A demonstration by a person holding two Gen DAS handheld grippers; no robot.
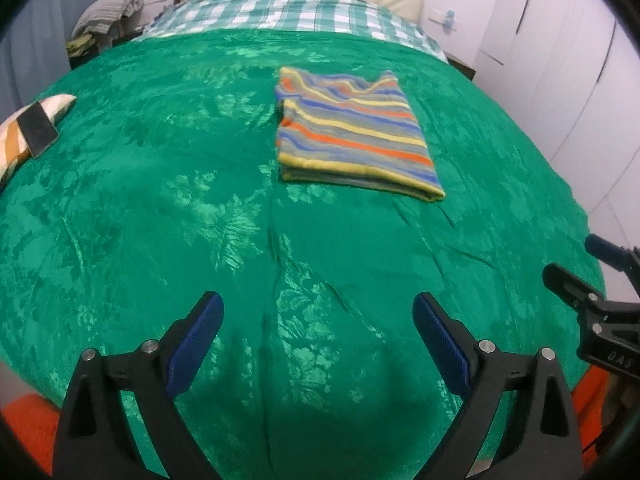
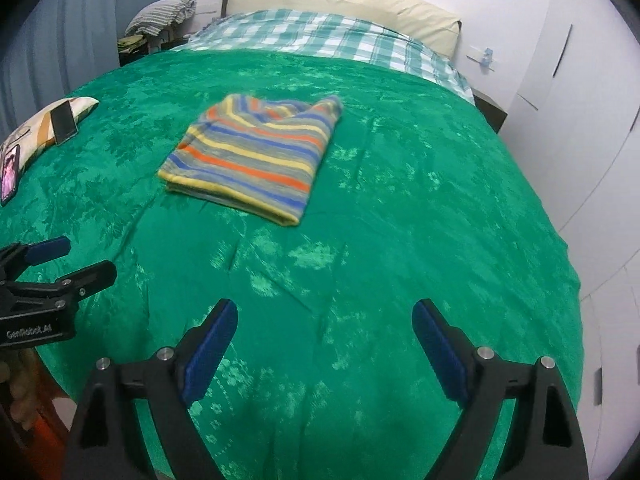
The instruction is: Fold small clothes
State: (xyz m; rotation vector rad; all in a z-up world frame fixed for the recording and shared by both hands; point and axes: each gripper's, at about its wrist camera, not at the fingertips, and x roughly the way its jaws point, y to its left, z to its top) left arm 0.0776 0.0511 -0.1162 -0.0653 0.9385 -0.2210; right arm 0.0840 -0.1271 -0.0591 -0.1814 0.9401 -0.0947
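A small striped garment [image 1: 352,132], folded into a neat rectangle, lies flat on the green bedspread [image 1: 200,200]; it also shows in the right wrist view [image 2: 252,156]. My left gripper [image 1: 318,312] is open and empty, held above the near part of the bed, well short of the garment. My right gripper [image 2: 324,316] is open and empty too, also near the bed's front edge. The right gripper shows at the right edge of the left wrist view [image 1: 592,276], and the left gripper shows at the left of the right wrist view [image 2: 60,264].
A patterned cushion [image 2: 44,124] with a dark phone [image 2: 64,122] on it lies at the bed's left edge, beside another lit phone [image 2: 10,174]. A checked blanket [image 2: 320,36] and cream pillow [image 2: 340,0] lie at the head. White wardrobe doors [image 2: 592,100] stand on the right.
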